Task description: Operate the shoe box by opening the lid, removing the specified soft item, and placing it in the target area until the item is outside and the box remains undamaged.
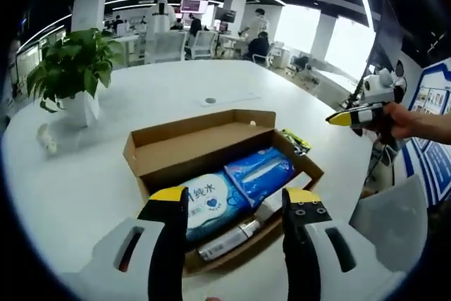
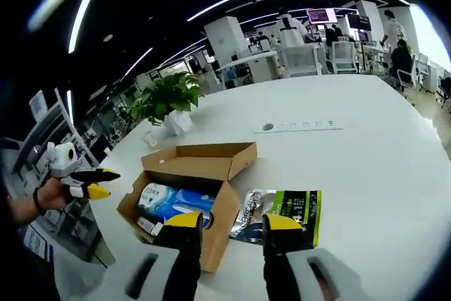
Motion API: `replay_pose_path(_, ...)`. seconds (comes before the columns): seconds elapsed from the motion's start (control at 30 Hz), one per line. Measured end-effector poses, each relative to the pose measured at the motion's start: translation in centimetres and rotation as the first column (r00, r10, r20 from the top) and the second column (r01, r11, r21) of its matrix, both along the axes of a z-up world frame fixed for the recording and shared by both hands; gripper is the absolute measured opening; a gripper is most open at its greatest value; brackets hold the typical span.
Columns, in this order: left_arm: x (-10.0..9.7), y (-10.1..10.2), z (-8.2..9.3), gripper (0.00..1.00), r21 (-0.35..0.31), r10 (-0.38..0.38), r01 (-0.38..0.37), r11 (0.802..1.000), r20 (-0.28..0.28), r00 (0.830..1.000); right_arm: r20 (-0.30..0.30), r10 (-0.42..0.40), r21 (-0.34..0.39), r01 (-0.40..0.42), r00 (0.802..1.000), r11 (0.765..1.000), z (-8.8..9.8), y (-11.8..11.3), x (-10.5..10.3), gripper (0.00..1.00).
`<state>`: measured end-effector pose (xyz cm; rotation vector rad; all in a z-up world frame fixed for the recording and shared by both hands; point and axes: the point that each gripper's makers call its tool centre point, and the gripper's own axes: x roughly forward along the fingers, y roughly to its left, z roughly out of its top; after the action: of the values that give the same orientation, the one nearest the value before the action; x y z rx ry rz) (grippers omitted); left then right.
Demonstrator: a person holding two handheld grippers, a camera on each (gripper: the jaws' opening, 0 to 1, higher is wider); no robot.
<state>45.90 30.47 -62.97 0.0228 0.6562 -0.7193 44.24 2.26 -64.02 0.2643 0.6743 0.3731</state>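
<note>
The shoe box [image 1: 211,147] is plain brown corrugated cardboard, rectangular, sitting on a smooth white table [image 1: 176,89] with its hinged lid [image 2: 204,158] already folded back and standing open. Inside, seen from the left gripper view, lie soft plastic-wrapped things: a white and blue wet-wipe pack [image 1: 211,202] printed with the Chinese characters 纯水 and a small heart mark, a glossy blue pack [image 1: 261,173] beside it, and a slim silver cylindrical bottle [image 1: 229,240] along the near wall; its label is too small to read. All of these are still in the box

Just outside the box, touching its side in the right gripper view, lies a flat crinkly pouch [image 2: 282,213], silver-grey at one end and yellow-green and black at the other; its print cannot be read

The left gripper [image 1: 235,199] has black jaws with yellow tips held wide apart, hovering over the near edge of the box and holding nothing. The right gripper [image 2: 232,223] likewise stands wide and empty, its yellow-tipped jaws above the box corner and the pouch

Farther back on the table stand a leafy green plant in a white pot [image 1: 70,68] and a small round grey insert [image 1: 210,101] set in the tabletop
</note>
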Motion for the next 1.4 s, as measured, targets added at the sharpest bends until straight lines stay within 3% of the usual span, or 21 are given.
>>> replay_pose_path(0.3, -0.2, 0.8, 0.6, 0.53, -0.020, 0.001, -0.001, 1.000, 0.012, 1.000, 0.023, -0.012, 0.049, 0.011, 1.000, 0.999, 1.5, 1.3, -0.6, 0.30)
replay_pose_path(0.63, -0.3, 2.0, 0.8, 0.55, -0.025, 0.002, -0.001, 1.000, 0.011, 1.000, 0.064, 0.028, 0.039, -0.030, 0.998, 0.999, 2.8, 3.0, -0.9, 0.40)
replay_pose_path(1.17, -0.9, 5.1, -0.4, 0.57, 0.008, 0.043, -0.043, 0.999, -0.001, 0.999, 0.058, 0.100, -0.011, -0.100, 0.993, 0.995, 1.5, 5.4, -2.9, 0.59)
replay_pose_path(1.4, -2.2, 5.3, -1.2, 0.62, 0.017, 0.011, -0.011, 1.000, -0.022, 1.000, 0.042, 0.116, -0.029, -0.115, 0.992, 0.993, 0.7, 6.1, -3.9, 0.64)
